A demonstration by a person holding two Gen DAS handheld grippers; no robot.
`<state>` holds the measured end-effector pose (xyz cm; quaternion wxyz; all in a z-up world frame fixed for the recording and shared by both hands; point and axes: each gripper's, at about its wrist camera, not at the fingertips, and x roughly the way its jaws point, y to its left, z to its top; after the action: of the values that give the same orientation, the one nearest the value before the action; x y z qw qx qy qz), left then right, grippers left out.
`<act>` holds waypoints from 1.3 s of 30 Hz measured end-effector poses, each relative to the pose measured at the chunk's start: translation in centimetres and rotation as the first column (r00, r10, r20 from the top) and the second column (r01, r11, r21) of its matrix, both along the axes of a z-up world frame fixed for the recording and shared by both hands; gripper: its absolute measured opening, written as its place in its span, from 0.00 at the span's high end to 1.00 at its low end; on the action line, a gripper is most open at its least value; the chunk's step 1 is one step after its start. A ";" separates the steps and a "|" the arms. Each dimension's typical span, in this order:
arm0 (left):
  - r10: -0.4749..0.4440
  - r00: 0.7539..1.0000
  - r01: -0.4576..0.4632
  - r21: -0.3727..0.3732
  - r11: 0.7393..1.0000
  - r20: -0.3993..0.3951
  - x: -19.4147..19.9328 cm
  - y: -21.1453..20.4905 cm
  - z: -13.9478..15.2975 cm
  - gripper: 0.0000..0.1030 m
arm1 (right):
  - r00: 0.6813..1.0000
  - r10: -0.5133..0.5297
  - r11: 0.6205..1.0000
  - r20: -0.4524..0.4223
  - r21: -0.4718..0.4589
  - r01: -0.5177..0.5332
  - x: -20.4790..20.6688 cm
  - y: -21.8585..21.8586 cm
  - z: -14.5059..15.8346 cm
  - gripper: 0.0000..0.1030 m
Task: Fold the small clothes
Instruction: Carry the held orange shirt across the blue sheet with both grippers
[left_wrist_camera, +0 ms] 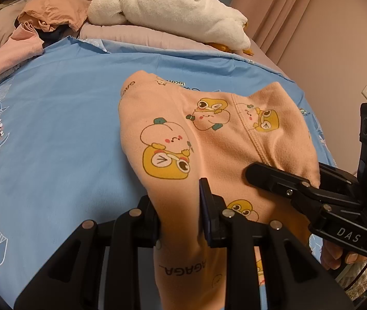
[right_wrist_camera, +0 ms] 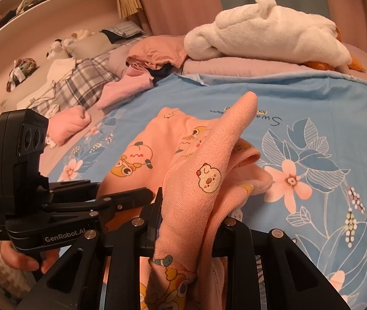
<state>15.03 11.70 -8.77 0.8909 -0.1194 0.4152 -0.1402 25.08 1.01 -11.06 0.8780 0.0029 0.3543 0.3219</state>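
**Both grippers clamped on peach garment over blue bedsheet**

While the peach cartoon-print garment [left_wrist_camera: 209, 139] lies partly spread on the blue floral bedsheet [left_wrist_camera: 54, 134], both grippers hold portions of its fabric. Seen from the left wrist, the left gripper [left_wrist_camera: 180, 214] has its jaws closed on a raised fold of the garment, with cloth bunched between them and running down toward the camera. The right gripper [left_wrist_camera: 281, 183] enters that view from the right side, its fingers lying over the garment's near right edge.

Seen from the right wrist, the right gripper [right_wrist_camera: 191, 222] is likewise clamped on the garment [right_wrist_camera: 204, 160]: a ridge of peach fabric stands up between the jaws and rises to a blunt point above the sheet [right_wrist_camera: 325, 118]. The left gripper [right_wrist_camera: 121, 199] appears at the left of that view, with its fingers at the garment's left side. The rest of the garment rests flat on the sheet beyond both grippers.

At the far edge of the sheet, a white plush toy [left_wrist_camera: 173, 7] lies on a pink quilt [left_wrist_camera: 137, 33]. A pile of pink and orange clothes [left_wrist_camera: 41, 23] sits to the left of the toy. A plaid pillow [right_wrist_camera: 80, 82] lies further left in the right wrist view.
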 end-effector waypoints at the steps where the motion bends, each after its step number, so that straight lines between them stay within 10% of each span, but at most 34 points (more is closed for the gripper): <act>1: 0.000 1.000 0.000 0.001 1.000 0.000 0.1 0.1 -0.1 0.75 | 1.000 0.000 1.000 0.000 0.000 0.000 0.0 0.0 0.0 0.74; 39: -0.007 1.000 0.007 0.010 1.000 -0.019 2.5 1.3 -1.2 0.75 | 1.000 -0.001 1.000 -0.009 -0.009 0.001 1.5 0.5 -0.8 0.74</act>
<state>17.53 12.98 -10.02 0.8871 -0.1146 0.4247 -0.1400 26.56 1.47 -11.82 0.8765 0.0009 0.3599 0.3199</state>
